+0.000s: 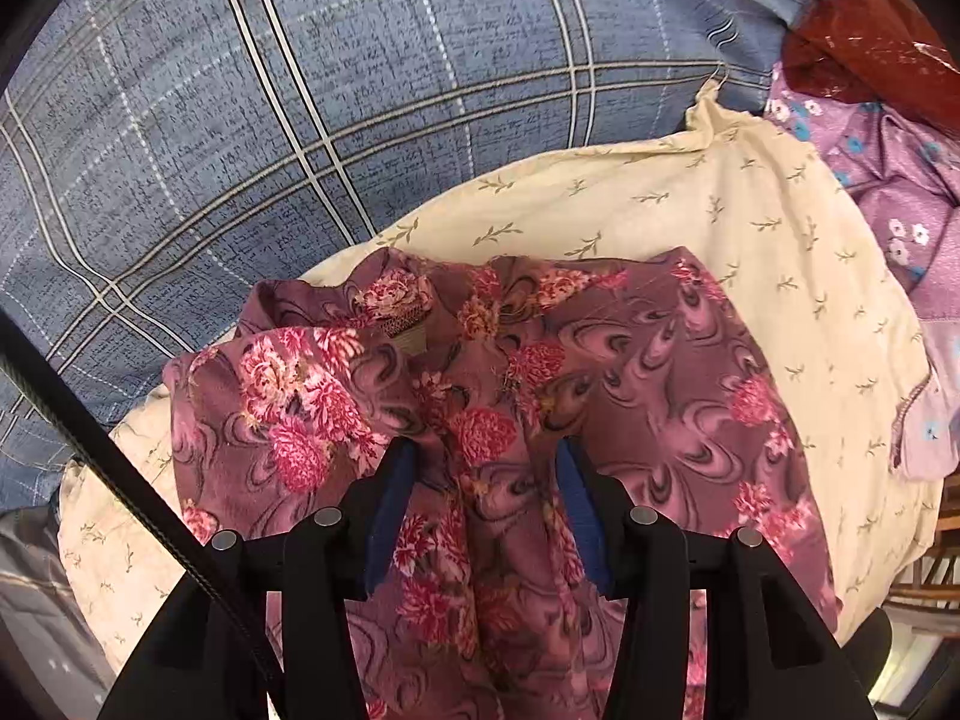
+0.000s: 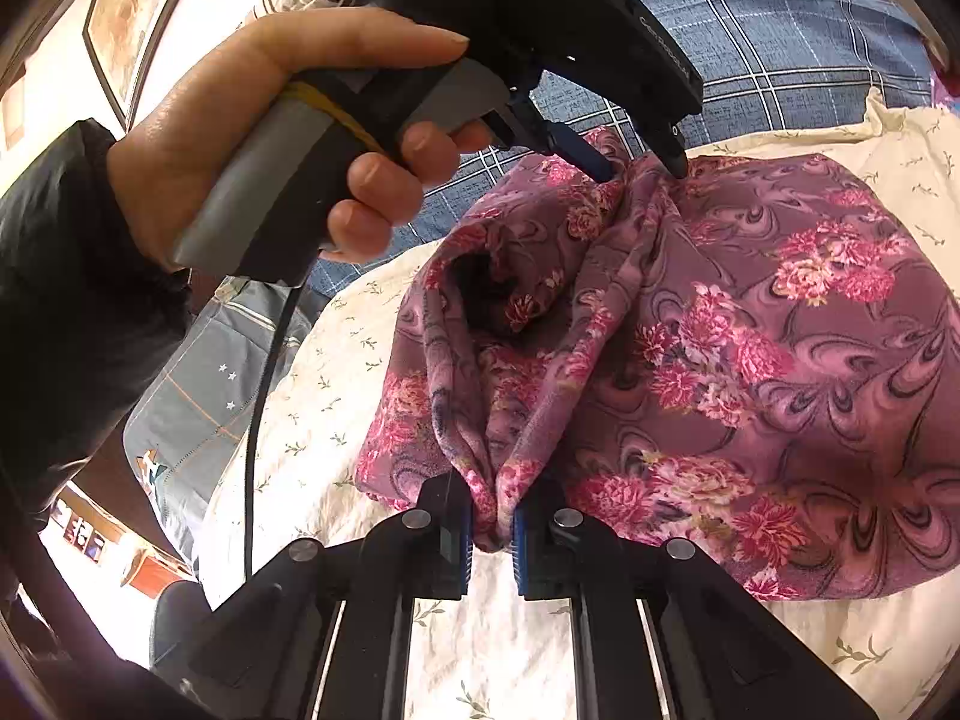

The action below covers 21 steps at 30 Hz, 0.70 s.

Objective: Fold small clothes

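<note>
Item: floral mauve garment [image 2: 750, 360], soft knit, rumpled, lying on cream sprigged cloth [image 2: 336, 420] over a blue plaid bed cover [image 1: 240, 120]. Fold judged partway; edges unsquared. Right gripper [image 2: 492, 528] pinched a bunched hem. Left gripper [image 1: 486, 480] stood open astride a ridge, unclamped.

Blue plaid bedcover [image 1: 300, 120], framed picture [image 2: 129, 12] behind.

Home bedroom: plaid bedsheet [image 1: 300, 120], framed pic [image 2: 129, 12] on wall
</note>
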Motion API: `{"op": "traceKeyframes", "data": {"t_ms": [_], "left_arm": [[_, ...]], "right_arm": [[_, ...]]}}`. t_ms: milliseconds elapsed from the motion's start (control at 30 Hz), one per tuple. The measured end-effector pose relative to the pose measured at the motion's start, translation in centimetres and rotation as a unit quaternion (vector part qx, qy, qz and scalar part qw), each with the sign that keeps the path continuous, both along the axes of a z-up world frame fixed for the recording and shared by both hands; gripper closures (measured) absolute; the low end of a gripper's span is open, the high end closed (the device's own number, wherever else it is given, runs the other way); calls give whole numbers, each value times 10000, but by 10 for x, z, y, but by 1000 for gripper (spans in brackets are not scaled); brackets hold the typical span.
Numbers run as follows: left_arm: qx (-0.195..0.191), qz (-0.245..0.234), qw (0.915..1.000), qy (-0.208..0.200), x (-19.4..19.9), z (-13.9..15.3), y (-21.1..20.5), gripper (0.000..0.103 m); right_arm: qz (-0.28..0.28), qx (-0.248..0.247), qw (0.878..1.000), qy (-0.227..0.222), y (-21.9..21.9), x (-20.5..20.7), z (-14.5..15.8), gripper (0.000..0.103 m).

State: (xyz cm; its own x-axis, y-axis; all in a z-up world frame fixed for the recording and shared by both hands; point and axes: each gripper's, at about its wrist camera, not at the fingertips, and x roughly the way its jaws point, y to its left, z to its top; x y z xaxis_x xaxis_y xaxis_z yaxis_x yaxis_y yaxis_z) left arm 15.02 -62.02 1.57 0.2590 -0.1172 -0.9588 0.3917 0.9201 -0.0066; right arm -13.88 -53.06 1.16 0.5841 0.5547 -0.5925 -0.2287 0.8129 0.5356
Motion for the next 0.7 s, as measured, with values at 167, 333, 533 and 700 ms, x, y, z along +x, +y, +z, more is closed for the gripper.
{"op": "traceKeyframes", "data": {"t_ms": [167,333,533,700], "left_arm": [[-114,249,9996,-21,10,-12,8,92],[-837,617,9946,70,16,-10,36,100],[-1277,659,9892,-277,6,23,51,101],[-1501,484,9861,-528,-5,60,39,101]], "right_arm": [[-18,42,10000,24,-3,1,-1,95],[-81,106,9999,16,-9,1,1,95],[-140,170,9997,-122,-13,-2,10,95],[-311,199,9989,-305,-26,-3,25,95]]}}
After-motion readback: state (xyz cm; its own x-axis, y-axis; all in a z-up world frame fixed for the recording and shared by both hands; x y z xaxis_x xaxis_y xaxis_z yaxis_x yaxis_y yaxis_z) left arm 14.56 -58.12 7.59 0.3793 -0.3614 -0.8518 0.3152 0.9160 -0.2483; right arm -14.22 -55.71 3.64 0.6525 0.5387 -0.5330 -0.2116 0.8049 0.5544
